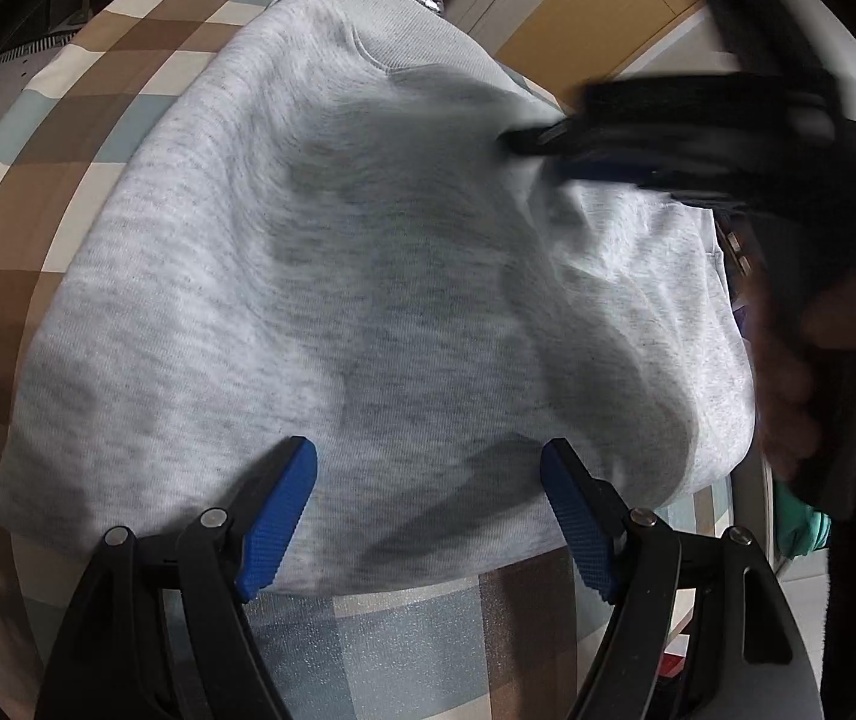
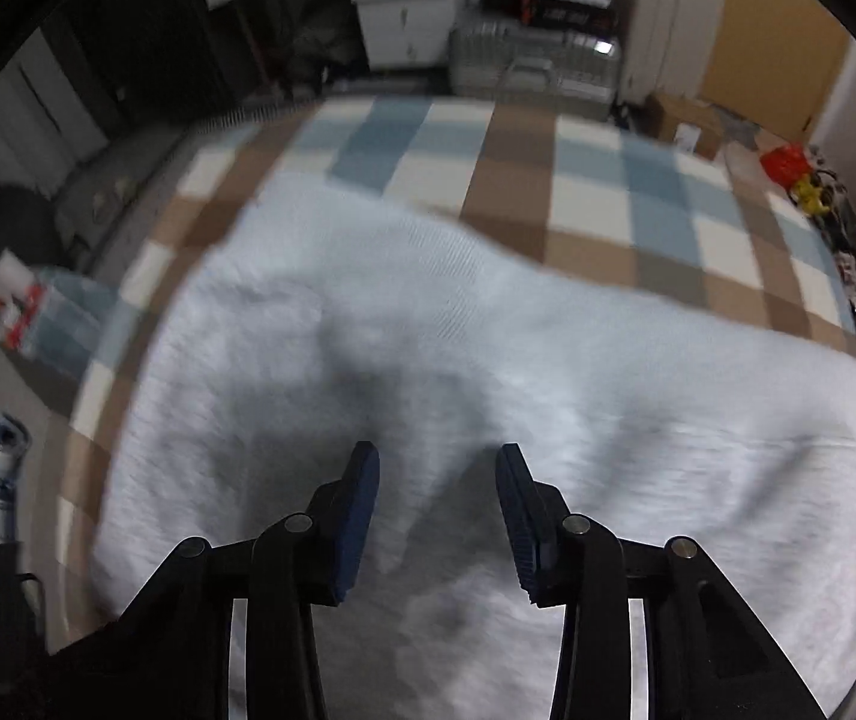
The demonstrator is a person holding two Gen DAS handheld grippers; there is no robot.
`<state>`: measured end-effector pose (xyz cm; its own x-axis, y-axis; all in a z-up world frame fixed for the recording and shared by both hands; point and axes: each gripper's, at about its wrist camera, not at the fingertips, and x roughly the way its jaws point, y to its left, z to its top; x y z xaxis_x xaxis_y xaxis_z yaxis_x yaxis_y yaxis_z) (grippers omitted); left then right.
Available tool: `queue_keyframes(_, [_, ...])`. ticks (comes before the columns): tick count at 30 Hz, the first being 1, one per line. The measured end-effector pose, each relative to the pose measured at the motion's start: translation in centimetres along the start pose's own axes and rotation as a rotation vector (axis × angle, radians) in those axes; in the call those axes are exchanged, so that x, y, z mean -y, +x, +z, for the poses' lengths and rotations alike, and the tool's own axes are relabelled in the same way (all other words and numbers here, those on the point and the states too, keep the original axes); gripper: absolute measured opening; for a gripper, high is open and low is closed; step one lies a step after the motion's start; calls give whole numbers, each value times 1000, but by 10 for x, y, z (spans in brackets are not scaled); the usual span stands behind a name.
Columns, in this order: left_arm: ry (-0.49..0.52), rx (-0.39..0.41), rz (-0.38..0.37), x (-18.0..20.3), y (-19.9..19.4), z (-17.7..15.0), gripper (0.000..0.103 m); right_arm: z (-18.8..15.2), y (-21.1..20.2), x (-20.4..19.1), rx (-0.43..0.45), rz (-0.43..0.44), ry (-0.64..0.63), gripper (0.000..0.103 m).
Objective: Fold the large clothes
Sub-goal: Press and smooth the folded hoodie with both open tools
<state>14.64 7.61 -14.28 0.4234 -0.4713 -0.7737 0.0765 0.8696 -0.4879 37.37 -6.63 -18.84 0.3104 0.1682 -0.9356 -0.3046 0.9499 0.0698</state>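
Two grippers hang over one grey sweatshirt [image 1: 320,276] spread on your checked cover [image 1: 68,138]. Your left gripper [image 1: 428,510] has its jaws spread wide with nothing between them; both blue pads [image 1: 278,522] float above the cloth, apart from it as far as the left wrist view shows. Just short of those pads runs the sweatshirt's near edge, and behind it bare checked cover reaches back under the jaws. Ahead of the jaws the cloth runs flat up to the ribbed collar [image 1: 368,24], which lies at the far edge of the cover. Left of the left pad the garment's side edge runs straight, with a broad band of open cover beyond it.

Your right gripper [image 2: 436,504] shows its jaws part open, with a clear gap and no cloth pinched; whether the tips touch the fabric you cannot tell, since the right wrist view is smeared by motion. Sweatshirt fills the room beneath and to both sides of these jaws. Ahead of them its far edge waves across the cover, and past that edge lies a wide stretch of bare checks. In the left wrist view the right gripper appears blurred, ahead and to the right of the left jaws, over the garment's right part, with your hand [image 1: 787,360] behind it.
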Motion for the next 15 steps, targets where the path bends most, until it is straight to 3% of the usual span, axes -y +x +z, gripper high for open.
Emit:
queue_keyframes(2, [4, -2, -2, 0, 1, 0, 73, -8, 36, -6, -104, -58, -24, 41])
queue_keyframes(3, [8, 3, 3, -1, 0, 0, 73, -11, 38, -7, -48, -64, -32, 41])
queue_keyframes(6, [19, 1, -1, -1, 1, 0, 73, -11, 42, -2, -81, -46, -34, 40])
queue_keyframes(9, [19, -1, -7, -1, 1, 0, 73, -23, 17, 11, -47, 24, 3, 39])
queue_keyframes(10, [16, -1, -12, -1, 1, 0, 73, -38, -4, 22, 22, 75, 32, 44])
queue_keyframes(12, [8, 1, -20, -3, 0, 1, 73, -62, -28, 35, 69, 124, 54, 53])
queue_keyframes(15, [2, 13, -11, -2, 0, -1, 73, -103, -48, 56, 56, 106, 32, 53])
